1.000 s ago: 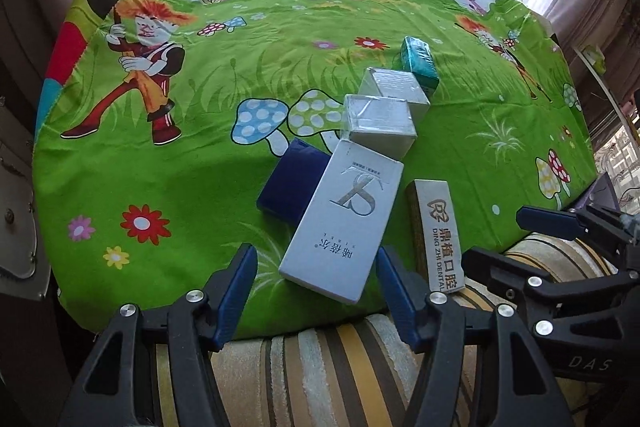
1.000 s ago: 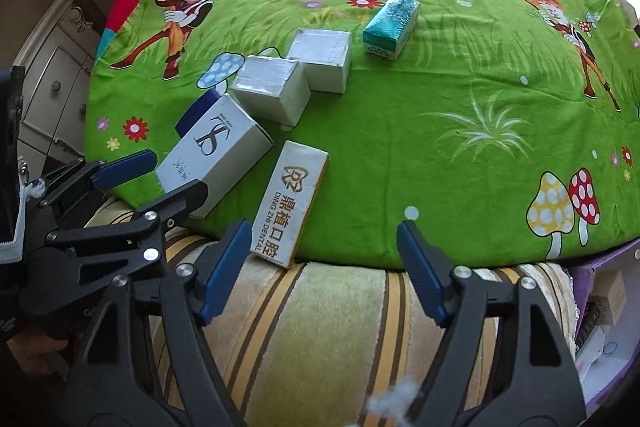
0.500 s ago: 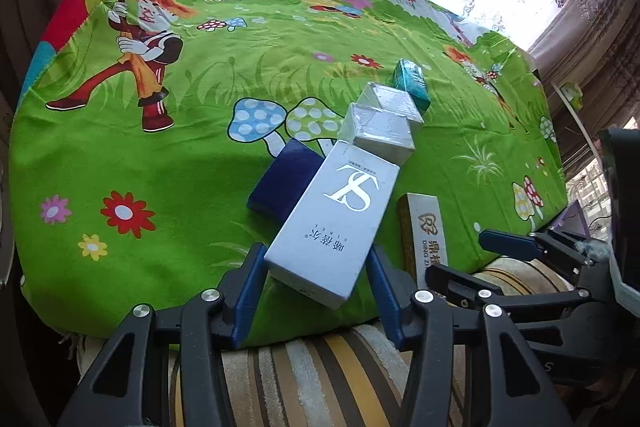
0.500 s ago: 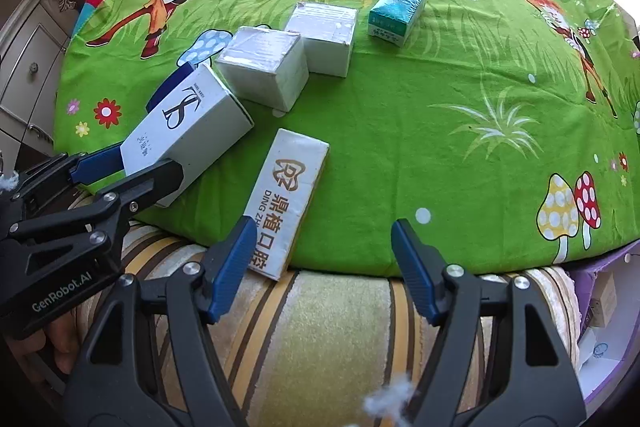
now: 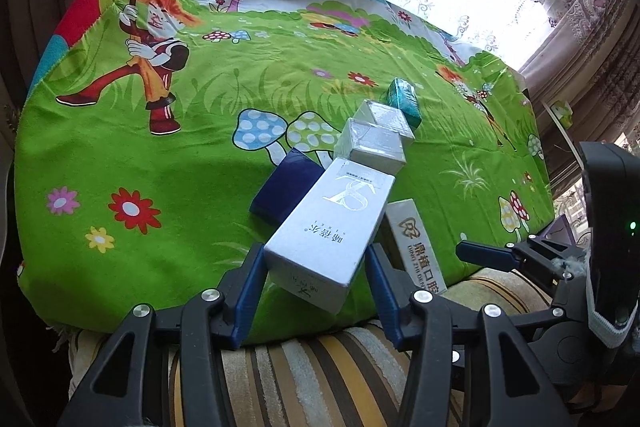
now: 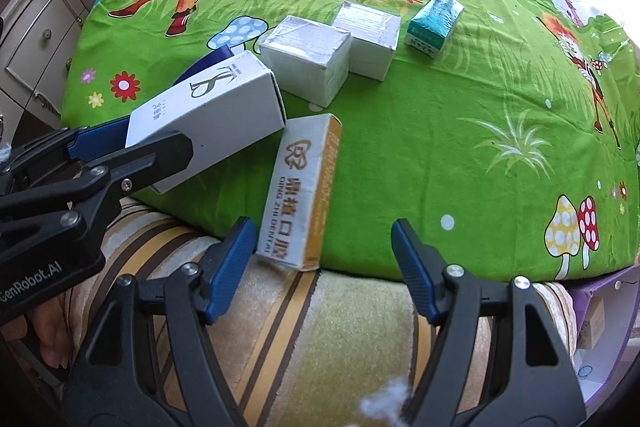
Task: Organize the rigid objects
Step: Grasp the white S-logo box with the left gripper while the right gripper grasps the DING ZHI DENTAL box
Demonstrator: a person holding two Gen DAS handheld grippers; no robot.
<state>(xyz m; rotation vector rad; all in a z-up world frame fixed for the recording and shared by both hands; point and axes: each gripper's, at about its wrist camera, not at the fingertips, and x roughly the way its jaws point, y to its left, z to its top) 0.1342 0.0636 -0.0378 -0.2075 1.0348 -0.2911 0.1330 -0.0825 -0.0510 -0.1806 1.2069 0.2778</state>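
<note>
Fingers (image 5: 251,291) of the left gripper (image 5: 314,285) press both long sides of the white box (image 5: 332,227), clamped on its near end; the box tilts upward, its far end lifted over the blue box (image 5: 286,187) that lies just behind and left of it on the green cartoon cloth (image 5: 160,155). Seen from the right wrist camera, the left gripper (image 6: 120,151) comes in low from the left edge, holding the white box (image 6: 208,111) slanted above the cloth's near border. The right gripper (image 6: 324,255) hangs spread wide, jaws apart and holding nothing, level over the striped cushion (image 6: 320,331). The orange-edged dental box (image 6: 304,191) lies flat just ahead of its left finger, its near end overhanging the cloth edge. Farther out sit two taped white cubes (image 6: 308,61) touching each other, then a teal box (image 6: 434,25) just beside them.
</note>
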